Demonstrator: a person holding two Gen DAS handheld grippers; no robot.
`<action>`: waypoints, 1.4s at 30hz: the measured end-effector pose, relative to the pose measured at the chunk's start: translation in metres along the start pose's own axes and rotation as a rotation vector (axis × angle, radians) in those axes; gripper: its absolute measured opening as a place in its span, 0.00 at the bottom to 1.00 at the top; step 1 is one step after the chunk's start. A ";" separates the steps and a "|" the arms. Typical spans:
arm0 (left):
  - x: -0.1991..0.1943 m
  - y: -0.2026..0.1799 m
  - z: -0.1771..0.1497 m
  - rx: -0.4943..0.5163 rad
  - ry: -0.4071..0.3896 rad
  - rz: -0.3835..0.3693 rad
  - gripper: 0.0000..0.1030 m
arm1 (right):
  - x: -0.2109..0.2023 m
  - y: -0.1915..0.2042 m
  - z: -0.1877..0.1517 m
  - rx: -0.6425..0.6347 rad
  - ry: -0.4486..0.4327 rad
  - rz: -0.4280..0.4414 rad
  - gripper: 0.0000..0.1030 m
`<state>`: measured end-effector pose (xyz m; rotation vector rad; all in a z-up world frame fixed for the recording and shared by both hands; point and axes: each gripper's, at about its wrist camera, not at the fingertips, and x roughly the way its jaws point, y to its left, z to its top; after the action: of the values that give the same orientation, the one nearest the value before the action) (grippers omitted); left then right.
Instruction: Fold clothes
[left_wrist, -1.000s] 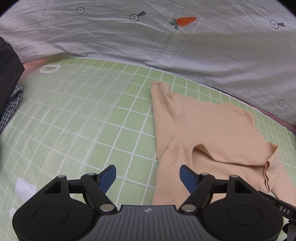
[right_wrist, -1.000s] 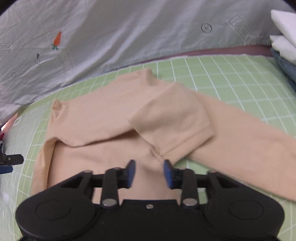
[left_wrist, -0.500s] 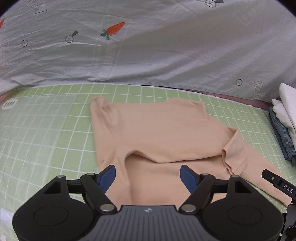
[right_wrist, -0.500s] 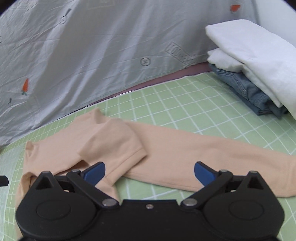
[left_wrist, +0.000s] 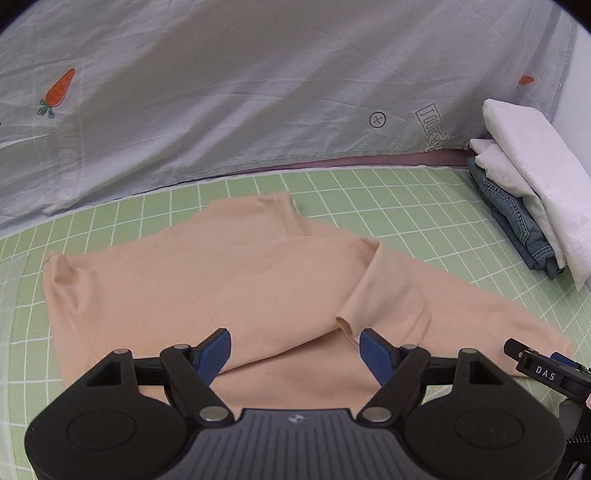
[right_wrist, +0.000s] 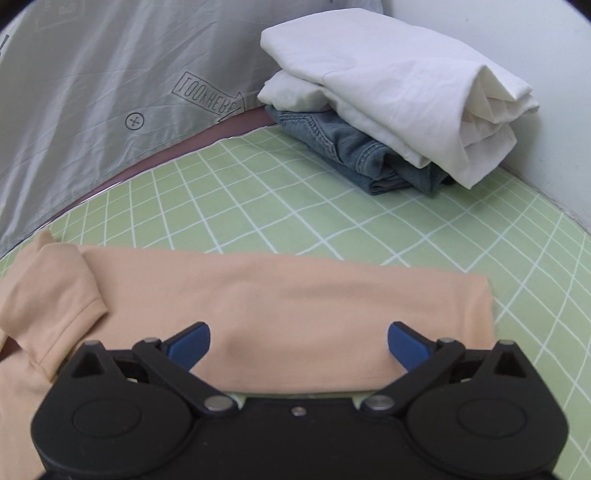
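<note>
A peach long-sleeved top (left_wrist: 207, 280) lies flat on the green grid mat (left_wrist: 406, 206), one sleeve (left_wrist: 388, 291) folded back over its body. My left gripper (left_wrist: 295, 349) hovers open over the top's near edge, nothing between its blue pads. In the right wrist view the top's long panel (right_wrist: 295, 291) stretches across the mat, with the folded sleeve cuff (right_wrist: 51, 295) at the left. My right gripper (right_wrist: 299, 345) stands wide open above that panel, holding nothing. The right gripper's tip (left_wrist: 535, 363) shows at the left view's right edge.
A stack of folded clothes, white garments (right_wrist: 399, 85) over blue jeans (right_wrist: 354, 155), sits at the mat's far right by a white wall. A grey printed sheet (left_wrist: 258, 92) with carrots rises behind the mat (right_wrist: 332, 206).
Both grippers swept to the right along the top, bringing the folded stack into view. The right gripper's jaws went from narrow to wide open. The left jaws kept their width.
</note>
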<state>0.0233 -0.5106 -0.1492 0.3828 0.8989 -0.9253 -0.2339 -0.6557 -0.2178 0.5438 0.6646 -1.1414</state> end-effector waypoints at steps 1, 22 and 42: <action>0.003 -0.003 0.002 0.017 -0.001 -0.005 0.74 | 0.003 -0.002 -0.001 0.003 0.004 -0.010 1.00; 0.003 -0.018 0.000 -0.078 0.027 -0.278 0.02 | 0.011 0.001 0.008 -0.036 0.070 -0.018 1.00; -0.115 0.052 -0.131 -0.582 -0.039 -0.221 0.02 | -0.066 0.012 -0.028 -0.134 0.078 0.213 1.00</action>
<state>-0.0323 -0.3375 -0.1386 -0.2367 1.1409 -0.8222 -0.2460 -0.5899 -0.1886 0.5330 0.7270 -0.8735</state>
